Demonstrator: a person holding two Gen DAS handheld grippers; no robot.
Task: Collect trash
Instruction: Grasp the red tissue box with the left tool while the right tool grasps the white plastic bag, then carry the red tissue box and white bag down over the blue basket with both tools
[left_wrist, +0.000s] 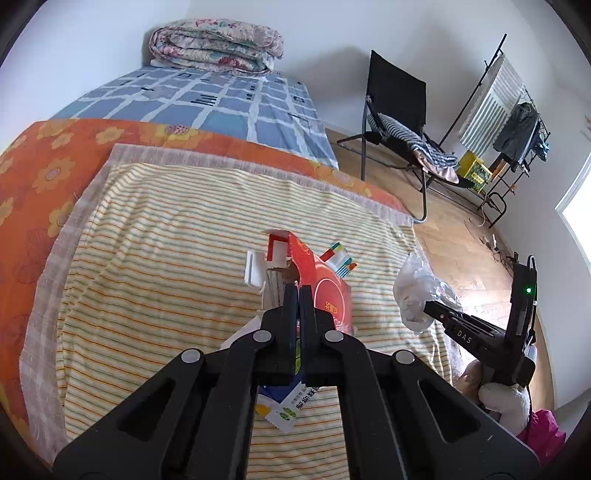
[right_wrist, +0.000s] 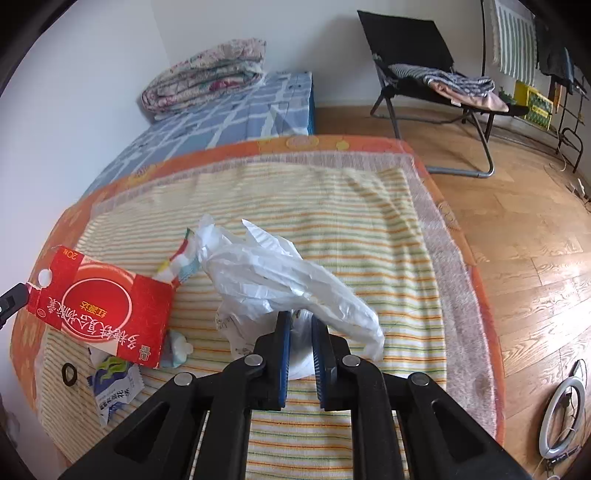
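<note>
My left gripper is shut on the flap of a red cardboard box and holds it up over the striped blanket. The box also shows in the right wrist view, with the left gripper's tip at its edge. My right gripper is shut on a crumpled white plastic bag; the bag shows in the left wrist view beside the right gripper. A blue-and-white wrapper and a colourful striped wrapper lie on the blanket.
An orange flowered sheet lies under the blanket. A folded quilt sits on the blue checked bed. A black folding chair, a clothes rack and a ring light stand on the wooden floor.
</note>
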